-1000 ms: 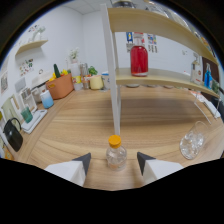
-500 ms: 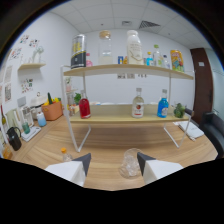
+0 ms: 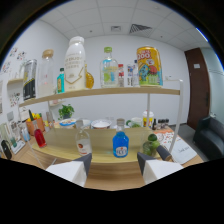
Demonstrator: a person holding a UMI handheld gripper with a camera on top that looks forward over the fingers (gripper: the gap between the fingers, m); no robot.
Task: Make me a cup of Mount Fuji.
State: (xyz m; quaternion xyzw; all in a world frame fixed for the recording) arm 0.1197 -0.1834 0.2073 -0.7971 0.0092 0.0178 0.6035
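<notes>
The gripper [image 3: 113, 165], its fingers spread wide and holding nothing, faces the lower shelf [image 3: 100, 150], where the upright blue bottle [image 3: 120, 144] stands just ahead between them.

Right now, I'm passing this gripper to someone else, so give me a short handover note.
Gripper: open, holding nothing, pointed at the shelf.
Just beyond the fingers, on the lower board: a blue bottle, a clear bottle with a red label beside it, and a green bottle on the other side.
Top board: a white jug, a yellow can and smaller bottles.
Done: nothing visible yet.
Left: pick the ingredients and make the drink.
</notes>
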